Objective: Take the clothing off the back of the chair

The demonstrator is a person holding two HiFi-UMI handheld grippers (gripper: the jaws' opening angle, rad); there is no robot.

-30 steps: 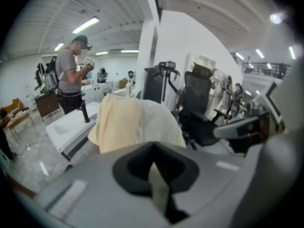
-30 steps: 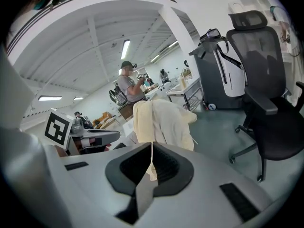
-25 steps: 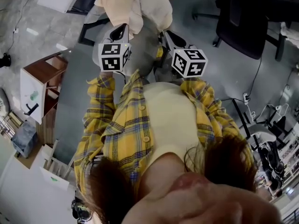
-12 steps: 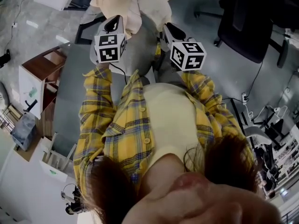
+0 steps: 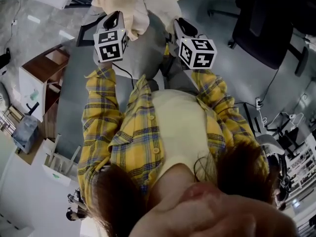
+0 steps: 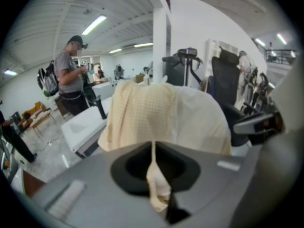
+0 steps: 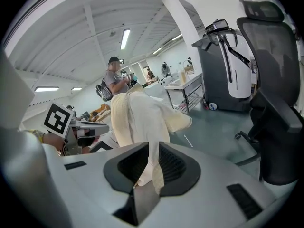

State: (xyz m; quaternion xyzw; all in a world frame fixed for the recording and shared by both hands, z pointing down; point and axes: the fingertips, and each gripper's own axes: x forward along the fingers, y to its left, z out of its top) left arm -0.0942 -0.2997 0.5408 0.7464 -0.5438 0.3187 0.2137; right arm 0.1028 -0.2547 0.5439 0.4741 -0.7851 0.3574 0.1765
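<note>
Both tongs are pinched on cloth. The left tongs (image 6: 156,182) grip a thin cream fold that runs up between the jaws, and the right tongs (image 7: 148,172) are shut on a paler strip of the same piece. The clothing (image 5: 134,3) hangs from the two grips at 12 o'clock in the head view, bunched into cream and off-white folds just beyond the tips. Below it, between the two marker cubes, a grey rounded shape (image 5: 148,46) is probably the chair. No view shows whether the cloth is touching it or has lifted clear.

The fabric looks light and soft, with a waffle-like weave on the cream part, so it should weigh little but sag, trail and catch on the chair's edge or arms. The weave gives good grip. Each hold is only a narrow pinch near an edge, which seems enough for a load this light. A thicker gather near the shoulders would probably keep it from swinging.

A black office chair (image 5: 264,28) stands at 2 o'clock, well apart. A wooden shelf (image 5: 45,77) sits at 9 o'clock. In the left gripper view, a person with a backpack (image 6: 69,77) stands far behind.
</note>
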